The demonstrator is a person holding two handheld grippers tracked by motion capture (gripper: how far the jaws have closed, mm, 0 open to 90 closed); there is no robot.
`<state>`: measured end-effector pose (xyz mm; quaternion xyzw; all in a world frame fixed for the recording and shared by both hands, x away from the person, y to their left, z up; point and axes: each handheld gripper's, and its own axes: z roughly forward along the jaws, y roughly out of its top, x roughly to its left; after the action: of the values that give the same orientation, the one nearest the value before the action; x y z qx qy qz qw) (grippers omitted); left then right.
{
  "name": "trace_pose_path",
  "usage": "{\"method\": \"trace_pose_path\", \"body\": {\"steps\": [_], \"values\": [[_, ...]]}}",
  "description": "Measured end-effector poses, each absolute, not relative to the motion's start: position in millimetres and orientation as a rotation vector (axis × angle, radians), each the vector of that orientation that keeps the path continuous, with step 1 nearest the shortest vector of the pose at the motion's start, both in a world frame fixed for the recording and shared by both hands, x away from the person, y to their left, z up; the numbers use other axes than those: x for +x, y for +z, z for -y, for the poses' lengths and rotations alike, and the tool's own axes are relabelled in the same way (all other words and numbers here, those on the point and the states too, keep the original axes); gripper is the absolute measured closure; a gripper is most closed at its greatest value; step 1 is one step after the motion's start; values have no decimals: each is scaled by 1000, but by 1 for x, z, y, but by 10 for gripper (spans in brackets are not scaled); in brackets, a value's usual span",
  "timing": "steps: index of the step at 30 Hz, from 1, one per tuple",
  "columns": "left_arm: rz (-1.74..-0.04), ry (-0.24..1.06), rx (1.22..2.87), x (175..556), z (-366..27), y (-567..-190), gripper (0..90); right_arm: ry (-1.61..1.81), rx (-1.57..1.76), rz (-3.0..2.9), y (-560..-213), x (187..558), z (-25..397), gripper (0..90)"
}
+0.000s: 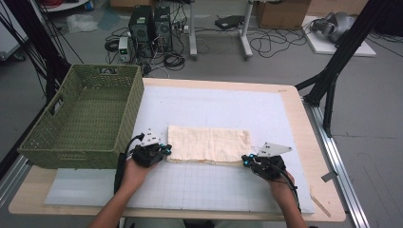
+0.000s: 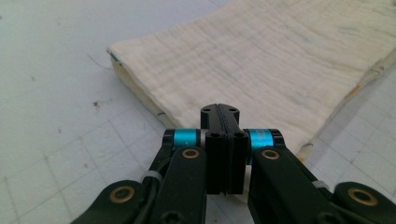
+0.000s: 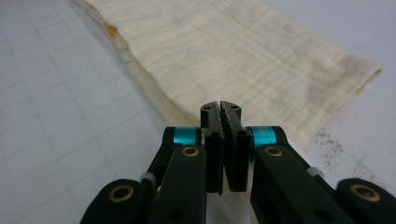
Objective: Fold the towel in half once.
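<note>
A cream folded cloth (image 1: pixel 209 142) lies flat on the white grid mat (image 1: pixel 199 187) at the table's middle. My left gripper (image 1: pixel 166 148) is at the cloth's near left corner, and my right gripper (image 1: pixel 245 159) is at its near right corner. In the left gripper view the jaws (image 2: pixel 220 109) are pressed together over the cloth's (image 2: pixel 261 60) near edge. The right gripper view has the jaws (image 3: pixel 221 106) closed on the hem of the cloth (image 3: pixel 233 51), and a bit of fabric shows below them.
A green woven basket (image 1: pixel 71 156) stands at the table's left, close beside my left hand. The wooden table edge (image 1: pixel 304 118) runs along the right. Black frame legs, cables and computer boxes are on the floor beyond.
</note>
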<state>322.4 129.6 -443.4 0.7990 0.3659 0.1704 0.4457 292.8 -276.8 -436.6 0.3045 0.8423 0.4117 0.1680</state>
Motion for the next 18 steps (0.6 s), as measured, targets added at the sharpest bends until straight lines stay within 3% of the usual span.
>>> {"method": "trace_pose_path", "body": {"steps": [9,14,16,18], "values": [[-937,417,1942,322,-139,-442,881,1106,807,-2488,-438,287,271,881],[-963,338,1925,323,-138,-443,632,1129,863,-2466,-439,289,280,777],[-963,327,1947,323,-134,-446,610,1177,893,-2426,-436,289,285,749],[-940,343,1996,322,-131,-448,645,1194,915,-2393,-434,288,290,738]]}}
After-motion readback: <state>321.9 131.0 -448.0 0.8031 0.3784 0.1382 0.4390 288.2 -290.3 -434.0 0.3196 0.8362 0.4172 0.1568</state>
